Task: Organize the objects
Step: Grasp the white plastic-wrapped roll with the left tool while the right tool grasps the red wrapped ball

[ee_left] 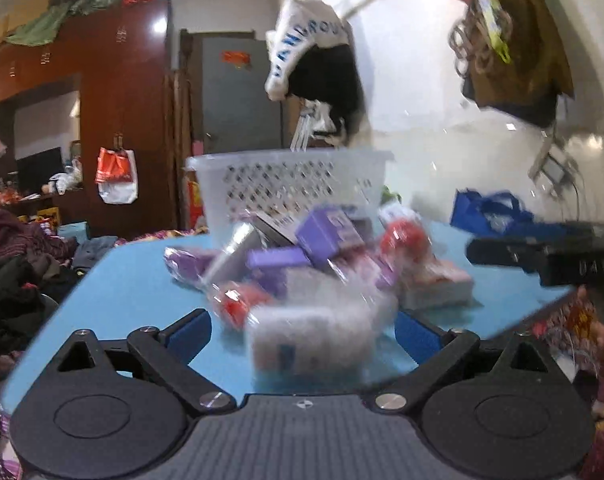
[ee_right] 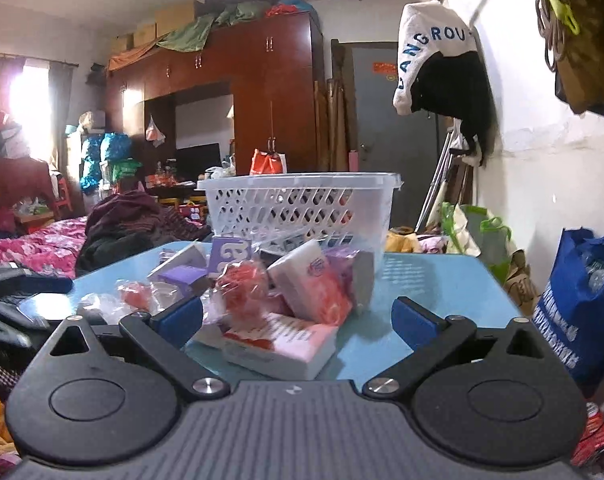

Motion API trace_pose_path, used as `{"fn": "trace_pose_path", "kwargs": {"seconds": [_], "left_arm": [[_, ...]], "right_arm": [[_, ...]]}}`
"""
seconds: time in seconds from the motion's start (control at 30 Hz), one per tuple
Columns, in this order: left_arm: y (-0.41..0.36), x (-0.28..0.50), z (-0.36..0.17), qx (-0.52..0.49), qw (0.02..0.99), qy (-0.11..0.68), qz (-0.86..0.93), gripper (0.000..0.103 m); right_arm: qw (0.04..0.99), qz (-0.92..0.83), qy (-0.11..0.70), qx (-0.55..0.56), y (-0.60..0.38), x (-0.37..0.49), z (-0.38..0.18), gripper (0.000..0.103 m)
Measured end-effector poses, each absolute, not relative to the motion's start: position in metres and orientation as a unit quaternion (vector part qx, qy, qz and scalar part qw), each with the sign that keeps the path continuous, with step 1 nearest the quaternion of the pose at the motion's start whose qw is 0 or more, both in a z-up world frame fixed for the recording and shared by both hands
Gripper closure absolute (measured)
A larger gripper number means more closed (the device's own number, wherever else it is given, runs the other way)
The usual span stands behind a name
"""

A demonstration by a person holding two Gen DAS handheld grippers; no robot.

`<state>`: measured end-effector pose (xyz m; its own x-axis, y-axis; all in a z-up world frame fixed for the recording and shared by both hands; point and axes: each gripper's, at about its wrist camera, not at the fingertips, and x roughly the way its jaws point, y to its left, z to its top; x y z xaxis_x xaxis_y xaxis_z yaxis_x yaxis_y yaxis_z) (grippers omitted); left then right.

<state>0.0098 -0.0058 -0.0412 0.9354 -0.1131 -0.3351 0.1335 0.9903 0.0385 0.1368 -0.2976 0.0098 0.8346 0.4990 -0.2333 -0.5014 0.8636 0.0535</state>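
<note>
At the bottom of the left wrist view the left gripper point(ee_left: 303, 330) stands spread wide, its blue pads point(ee_left: 190, 334) apart and pressing on nothing – a blurred white packet point(ee_left: 309, 344) lies in the gap between them, close in, though whether either pad touches it I cannot tell through the blur. In the right wrist view the right gripper point(ee_right: 298, 320) is likewise spread, pinching nothing, and a flat pink-and-white box point(ee_right: 280, 344) lies low in the centre between its open jaws, its long side running roughly across the frame. Both tools point a little downward over the blue table point(ee_right: 433, 280). Just beyond the box comes the heap point(ee_right: 262, 280) of wrapped red packs and purple boxes, jumbled and leaning on one another at centre frame. Behind the heap, at the far edge of the table and upper centre in both views, stands the white basket point(ee_right: 302, 204), upright, open side up, with some dark things showing through its lattice. So the relation that matters runs straight ahead: tool, then item, then basket, all nearly in one line. Either hand looks about equally near its own item; the right has the sharper view and the squarer approach, so I judge it better placed to close first. In the left view the other tool shows as a dark bar at right centre, well apart from the heap.
</note>
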Motion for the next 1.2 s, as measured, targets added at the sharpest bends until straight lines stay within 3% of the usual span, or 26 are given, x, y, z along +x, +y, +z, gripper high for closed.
{"fn": "trace_pose_path", "kwargs": {"seconds": [0.1, 0.13, 0.17, 0.43, 0.6, 0.67, 0.73, 0.87, 1.0, 1.2], "left_arm": [[-0.008, 0.015, -0.051, 0.030, 0.981, 0.179, -0.064, 0.011], [-0.007, 0.015, -0.054, 0.024, 0.982, 0.177, -0.065, 0.021], [-0.005, 0.015, -0.055, 0.021, 0.982, 0.176, -0.064, 0.024], [0.001, 0.009, -0.052, 0.018, 0.985, 0.158, -0.066, 0.025], [0.009, 0.011, -0.051, 0.007, 0.986, 0.156, -0.062, 0.025], [0.013, 0.012, -0.051, 0.000, 0.986, 0.157, -0.061, 0.025], [0.017, 0.013, -0.051, -0.004, 0.986, 0.157, -0.059, 0.025], [0.021, 0.014, -0.050, -0.009, 0.986, 0.156, -0.056, 0.025], [0.022, 0.014, -0.050, -0.008, 0.986, 0.156, -0.057, 0.025], [0.025, 0.011, -0.048, -0.014, 0.988, 0.144, -0.059, 0.025]], "right_arm": [[0.956, 0.260, 0.133, 0.005, -0.297, 0.140, 0.003, 0.000], [0.956, 0.261, 0.136, 0.006, -0.296, 0.140, 0.001, 0.000], [0.955, 0.263, 0.139, 0.005, -0.295, 0.141, -0.001, 0.000], [0.953, 0.265, 0.145, -0.018, -0.277, 0.141, -0.014, 0.008], [0.959, 0.263, 0.102, -0.040, -0.264, 0.132, -0.007, 0.009], [0.957, 0.267, 0.102, -0.045, -0.256, 0.136, -0.004, 0.013], [0.956, 0.272, 0.104, -0.036, -0.254, 0.142, -0.001, 0.026], [0.950, 0.285, 0.123, -0.022, -0.250, 0.158, 0.001, 0.037], [0.947, 0.291, 0.135, -0.015, -0.251, 0.164, -0.003, 0.058], [0.946, 0.303, 0.112, -0.004, -0.264, 0.151, 0.002, 0.058]]}}
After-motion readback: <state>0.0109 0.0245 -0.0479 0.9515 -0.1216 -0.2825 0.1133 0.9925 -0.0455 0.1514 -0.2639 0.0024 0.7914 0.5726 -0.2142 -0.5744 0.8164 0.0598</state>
